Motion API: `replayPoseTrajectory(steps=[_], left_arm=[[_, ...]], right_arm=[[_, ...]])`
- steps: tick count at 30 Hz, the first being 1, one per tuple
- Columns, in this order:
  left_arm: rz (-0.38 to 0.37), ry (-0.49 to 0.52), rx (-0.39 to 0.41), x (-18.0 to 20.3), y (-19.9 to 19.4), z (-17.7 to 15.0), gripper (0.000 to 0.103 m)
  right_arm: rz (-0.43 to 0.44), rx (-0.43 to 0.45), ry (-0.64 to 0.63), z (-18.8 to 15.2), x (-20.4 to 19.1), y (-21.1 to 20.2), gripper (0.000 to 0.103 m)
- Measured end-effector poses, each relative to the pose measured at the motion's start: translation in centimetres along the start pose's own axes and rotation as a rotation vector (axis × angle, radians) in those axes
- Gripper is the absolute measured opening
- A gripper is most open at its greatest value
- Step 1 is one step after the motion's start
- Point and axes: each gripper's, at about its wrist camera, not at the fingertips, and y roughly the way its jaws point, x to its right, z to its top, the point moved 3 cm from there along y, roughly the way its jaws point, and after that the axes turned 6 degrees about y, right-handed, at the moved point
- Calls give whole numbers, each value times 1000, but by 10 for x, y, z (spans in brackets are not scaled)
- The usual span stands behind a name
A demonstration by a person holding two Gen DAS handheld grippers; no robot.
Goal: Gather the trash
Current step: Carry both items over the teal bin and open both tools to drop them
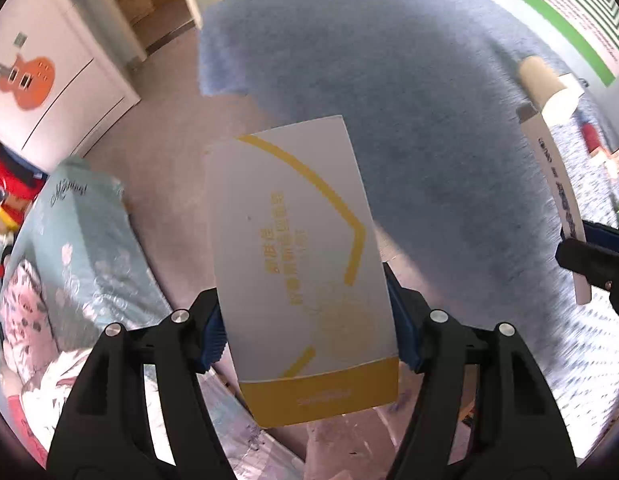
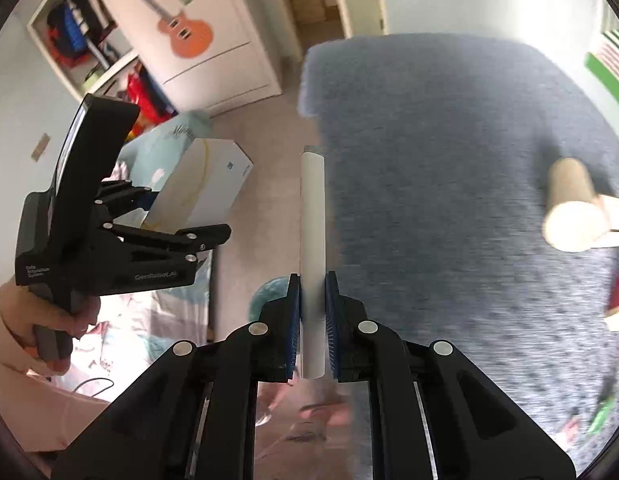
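The left gripper (image 1: 305,330) clamps a white-and-yellow box (image 1: 297,248) above the floor; only the right view shows the right gripper (image 2: 312,316) pinching a white tube (image 2: 312,216) edge-on.

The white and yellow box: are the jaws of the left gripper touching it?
Touching. In the left wrist view the white and yellow box sits between the jaws of the left gripper, and both blue pads press against its sides.
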Motion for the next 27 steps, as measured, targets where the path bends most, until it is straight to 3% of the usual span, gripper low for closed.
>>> replayPoseTrajectory(steps=[4,11,18,27], left_arm=[[2,-3,-58,-34,27,-26,64],[-45,-13,-179,-73,91,-73,64],[-79,4,-287,-91,158,-108,64],[-132,12,-387,-86,235,-134,64]], right_arm=[[6,-72,-18,-8,-46,47,13],[-9,-244,-3,-32,-77,143,13],[-11,-370,27,-53,-73,224,13],[-12,-491,60,-88,-55,302,13]])
